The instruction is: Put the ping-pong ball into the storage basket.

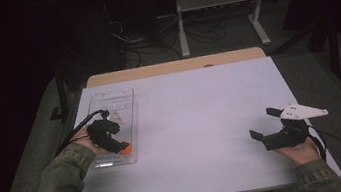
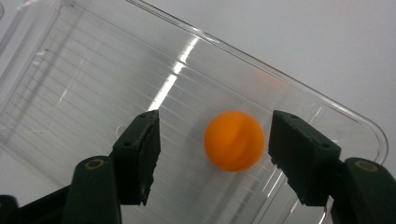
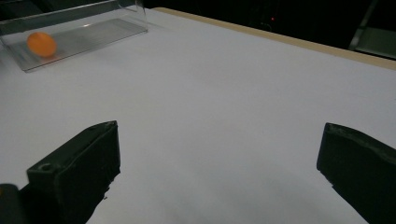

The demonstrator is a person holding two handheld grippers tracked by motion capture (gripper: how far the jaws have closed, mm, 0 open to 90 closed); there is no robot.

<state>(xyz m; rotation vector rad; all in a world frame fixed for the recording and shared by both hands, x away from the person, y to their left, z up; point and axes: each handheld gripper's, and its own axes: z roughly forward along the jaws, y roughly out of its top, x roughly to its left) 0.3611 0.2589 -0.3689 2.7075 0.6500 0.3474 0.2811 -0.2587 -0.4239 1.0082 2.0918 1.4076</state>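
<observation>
1. The white table (image 1: 202, 122) carries a clear plastic tray (image 1: 108, 97) at its left edge.
2. The right gripper (image 1: 262, 123) rests near the right edge, jaws wide apart, nothing between them.
3. The left gripper (image 2: 215, 144) hangs over the tray's near end, jaws parted around the ball without touching.
4. The orange ball (image 2: 234, 140) lies in the tray; it looks light, smooth and prone to roll, so pinch it across its middle.

Olive-green sleeves (image 1: 62, 184), black grippers with blocky fingers (image 2: 140, 154) (round screws at the base), trailing black cables.
</observation>
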